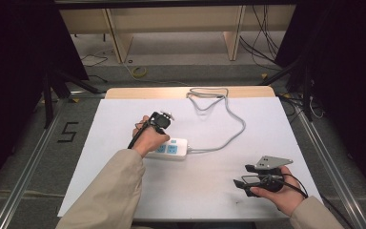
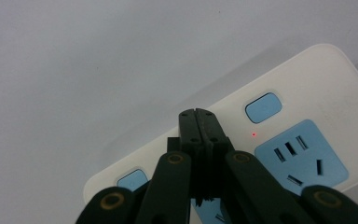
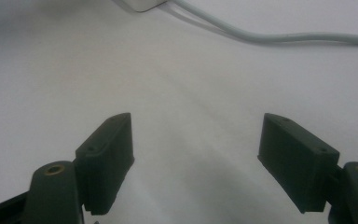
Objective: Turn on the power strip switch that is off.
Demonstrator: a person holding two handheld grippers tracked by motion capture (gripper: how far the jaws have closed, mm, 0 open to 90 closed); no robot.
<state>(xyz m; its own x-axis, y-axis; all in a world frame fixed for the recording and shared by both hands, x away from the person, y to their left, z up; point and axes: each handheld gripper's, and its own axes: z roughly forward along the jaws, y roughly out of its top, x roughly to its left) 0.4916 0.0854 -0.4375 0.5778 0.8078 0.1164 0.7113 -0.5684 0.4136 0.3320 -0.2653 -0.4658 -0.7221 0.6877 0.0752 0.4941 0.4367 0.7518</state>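
Note:
A white power strip [image 1: 174, 149] with blue sockets lies on the white table sheet [image 1: 209, 191], left of centre. My left gripper [image 1: 162, 129] points down at it. In the left gripper view the jaws are shut with nothing between them, and the gripper [image 2: 196, 113] has its tips over the strip [image 2: 307, 84], just left of a blue switch button [image 2: 263, 108] and a lit red dot [image 2: 253, 135]. Whether the tips touch the strip I cannot tell. My right gripper [image 1: 242, 175] rests at the front right, open and empty [image 3: 196, 140].
The strip's grey cable [image 1: 228, 114] loops across the table to the far edge, and it crosses the top of the right gripper view [image 3: 279, 37]. A second blue button [image 2: 132, 179] sits at the strip's near end. Black curtains, metal rails and floor cables surround the table.

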